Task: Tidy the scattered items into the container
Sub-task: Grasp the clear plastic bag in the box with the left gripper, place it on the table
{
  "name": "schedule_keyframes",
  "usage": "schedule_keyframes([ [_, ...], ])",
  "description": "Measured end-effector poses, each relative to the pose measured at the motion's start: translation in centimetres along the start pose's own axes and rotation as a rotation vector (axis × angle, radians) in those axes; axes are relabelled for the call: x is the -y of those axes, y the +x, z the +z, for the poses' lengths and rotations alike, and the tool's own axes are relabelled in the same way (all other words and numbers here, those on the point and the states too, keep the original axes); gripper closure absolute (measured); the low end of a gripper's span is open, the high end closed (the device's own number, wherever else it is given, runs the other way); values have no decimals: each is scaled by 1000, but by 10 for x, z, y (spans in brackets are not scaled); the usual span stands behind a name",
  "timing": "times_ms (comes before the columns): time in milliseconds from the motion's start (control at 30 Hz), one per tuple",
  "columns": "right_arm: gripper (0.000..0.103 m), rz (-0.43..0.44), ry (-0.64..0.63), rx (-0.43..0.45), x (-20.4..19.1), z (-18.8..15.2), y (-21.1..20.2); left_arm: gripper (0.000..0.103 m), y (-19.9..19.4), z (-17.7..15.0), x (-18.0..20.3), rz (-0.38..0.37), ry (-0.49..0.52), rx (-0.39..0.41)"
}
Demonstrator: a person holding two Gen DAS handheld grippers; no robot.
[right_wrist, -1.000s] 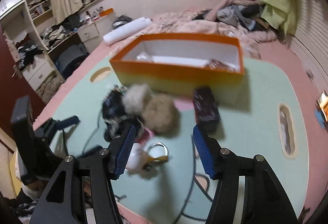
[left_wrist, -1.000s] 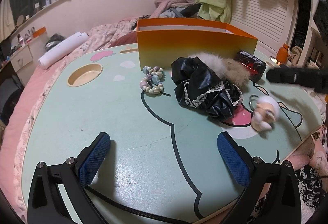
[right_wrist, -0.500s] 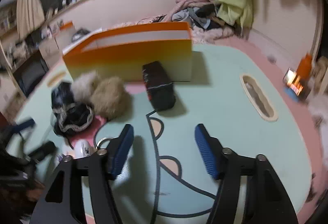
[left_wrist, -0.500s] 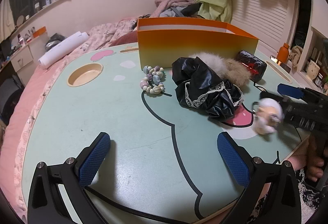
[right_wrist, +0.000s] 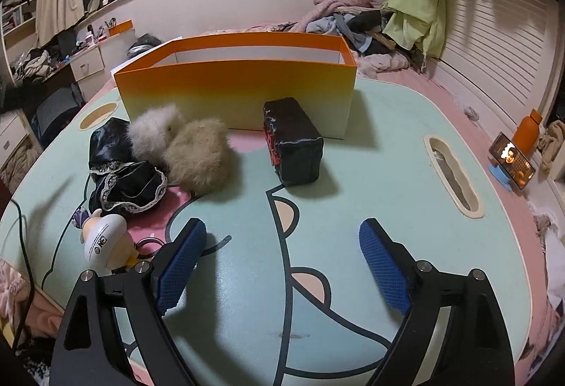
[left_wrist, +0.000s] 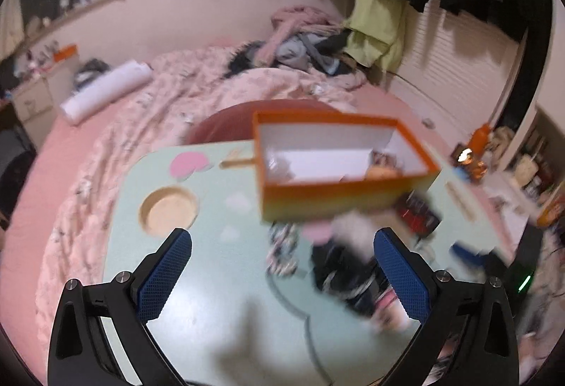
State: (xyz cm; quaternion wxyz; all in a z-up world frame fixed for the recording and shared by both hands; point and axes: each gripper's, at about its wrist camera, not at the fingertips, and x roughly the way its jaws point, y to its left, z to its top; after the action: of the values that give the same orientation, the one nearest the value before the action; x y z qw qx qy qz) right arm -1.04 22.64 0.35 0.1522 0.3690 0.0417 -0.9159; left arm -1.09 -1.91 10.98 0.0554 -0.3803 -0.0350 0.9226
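Note:
The orange box (right_wrist: pixel 233 85) stands at the back of the mint table (right_wrist: pixel 388 146). In front of it lie a black pouch (right_wrist: pixel 296 142), a white pompom (right_wrist: pixel 155 131), a beige pompom (right_wrist: pixel 197 153) and a black lace-trimmed cloth (right_wrist: pixel 120 170). A small figure keychain (right_wrist: pixel 106 241) lies beside my right gripper's left finger. My right gripper (right_wrist: pixel 282 230) hangs low over the table, its jaws opening with nothing between them. My left gripper (left_wrist: pixel 282 239) is open and empty, high above the table, with a blurred view down into the box (left_wrist: pixel 339 199). A bead bracelet (left_wrist: pixel 282 251) lies below it.
A round cup recess (left_wrist: pixel 167 211) is sunk into the table's left side and a long slot (right_wrist: pixel 452 174) into its right. A phone on a stand (right_wrist: pixel 512 160) and an orange bottle (right_wrist: pixel 528 131) sit off the right edge. Pink bedding (left_wrist: pixel 159 110) surrounds the table.
My left gripper has risen, so its view now looks down into the box. My right gripper's jaws have spread wider and it has sunk and swung towards the table's right side.

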Motion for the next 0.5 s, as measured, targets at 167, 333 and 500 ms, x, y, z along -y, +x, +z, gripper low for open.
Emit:
schedule_keyframes([
  [167,8,-2,0,-3,-3,-1,-2,10,32,59,9,-106,-13,-125],
  [333,8,0,0,-1,-5,-3,-3,52,99,86,23,-116,-61,-347],
  [500,7,5,-1,2,-5,-3,-4,88,143,84,24,-18,-85,-437],
])
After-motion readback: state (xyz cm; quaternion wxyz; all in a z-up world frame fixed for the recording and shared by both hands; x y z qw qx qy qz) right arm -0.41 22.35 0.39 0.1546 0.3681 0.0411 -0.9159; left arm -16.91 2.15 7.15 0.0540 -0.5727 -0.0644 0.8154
